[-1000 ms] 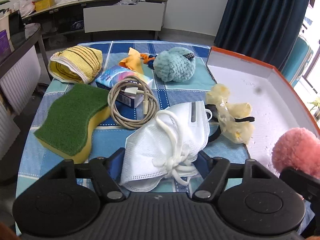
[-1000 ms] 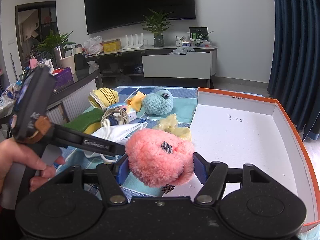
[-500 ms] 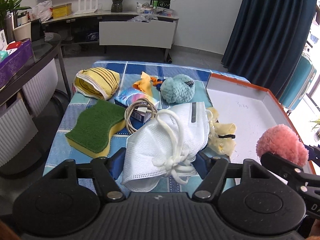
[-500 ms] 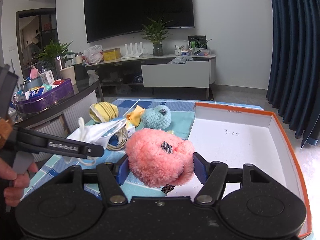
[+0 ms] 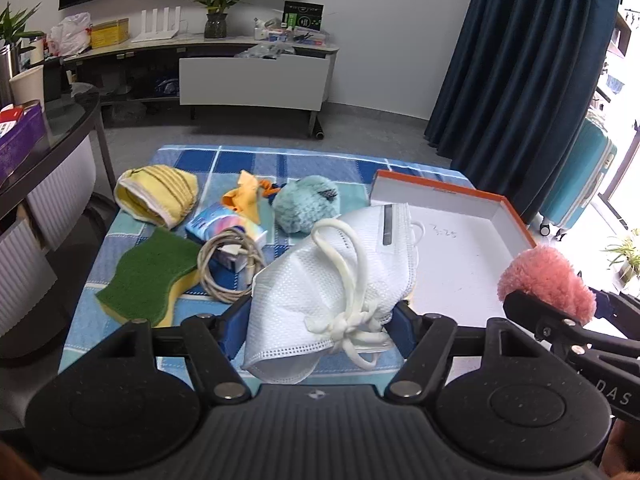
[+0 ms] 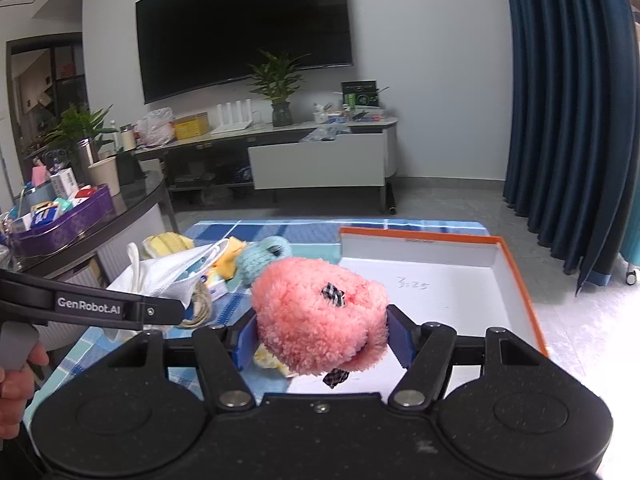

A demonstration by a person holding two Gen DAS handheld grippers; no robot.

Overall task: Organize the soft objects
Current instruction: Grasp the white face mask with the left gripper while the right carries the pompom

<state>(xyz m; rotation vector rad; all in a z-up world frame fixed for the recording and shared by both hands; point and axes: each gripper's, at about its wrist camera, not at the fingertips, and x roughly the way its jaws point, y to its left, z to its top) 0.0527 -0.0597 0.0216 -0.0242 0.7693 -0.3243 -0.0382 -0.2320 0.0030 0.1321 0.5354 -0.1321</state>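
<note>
1. The left gripper (image 5: 320,316) pointed forward and downward, its 2 blue-padded jaws pressed against the sides of a white fabric face mask with tied cream straps (image 5: 336,280), which it held raised.
2. The right gripper (image 6: 322,338) sat to its right, its blue pads closed on a fluffy pink plush ball (image 6: 320,316).
3. A hand (image 6: 16,376) gripped the left gripper's grey handle at the right wrist view's left edge.
</note>
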